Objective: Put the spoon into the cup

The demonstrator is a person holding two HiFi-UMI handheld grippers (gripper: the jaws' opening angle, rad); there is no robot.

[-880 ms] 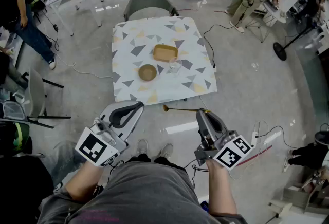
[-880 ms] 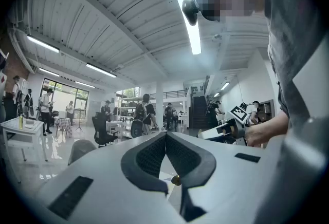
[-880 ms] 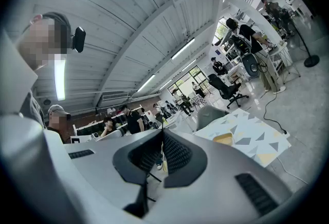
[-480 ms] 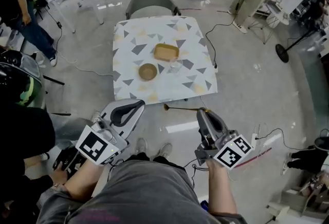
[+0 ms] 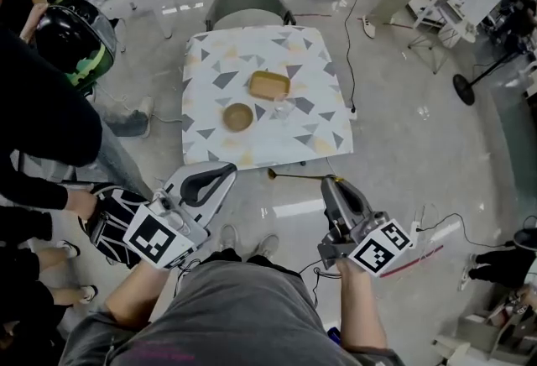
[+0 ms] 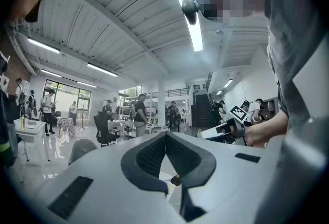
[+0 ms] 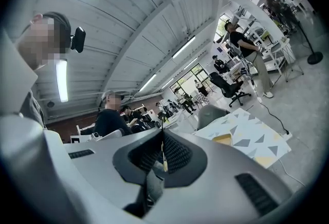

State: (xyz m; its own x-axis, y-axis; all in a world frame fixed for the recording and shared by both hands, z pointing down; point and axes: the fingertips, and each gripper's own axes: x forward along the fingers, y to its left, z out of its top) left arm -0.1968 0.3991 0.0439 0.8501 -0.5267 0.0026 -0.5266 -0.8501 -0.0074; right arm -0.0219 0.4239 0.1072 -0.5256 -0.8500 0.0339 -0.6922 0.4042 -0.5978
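Note:
A clear glass cup (image 5: pixel 285 110) stands mid-table on the patterned cloth (image 5: pixel 210 70), some way ahead of both grippers. My right gripper (image 5: pixel 333 181) is shut on the handle of a golden spoon (image 5: pixel 298 178), which sticks out to the left, level, above the floor short of the table's near edge. Seen from the right gripper view, the spoon (image 7: pixel 163 160) is a thin edge pinched between the jaws. My left gripper (image 5: pixel 228 170) is shut and holds nothing. Its closed jaws fill the left gripper view, with the spoon's bowl (image 6: pixel 175 180) glimpsed beneath them.
A round wooden bowl (image 5: pixel 238 117) and a wooden tray (image 5: pixel 269 86) sit beside the cup. A grey chair (image 5: pixel 245 5) stands behind the table. A person in black with a helmet (image 5: pixel 74 33) stands close at the left. Cables (image 5: pixel 348 62) run across the floor on the right.
Both grippers and the spoon have stayed put. A person in black has come in on the left, close to my left gripper. Someone at the back right has walked on.

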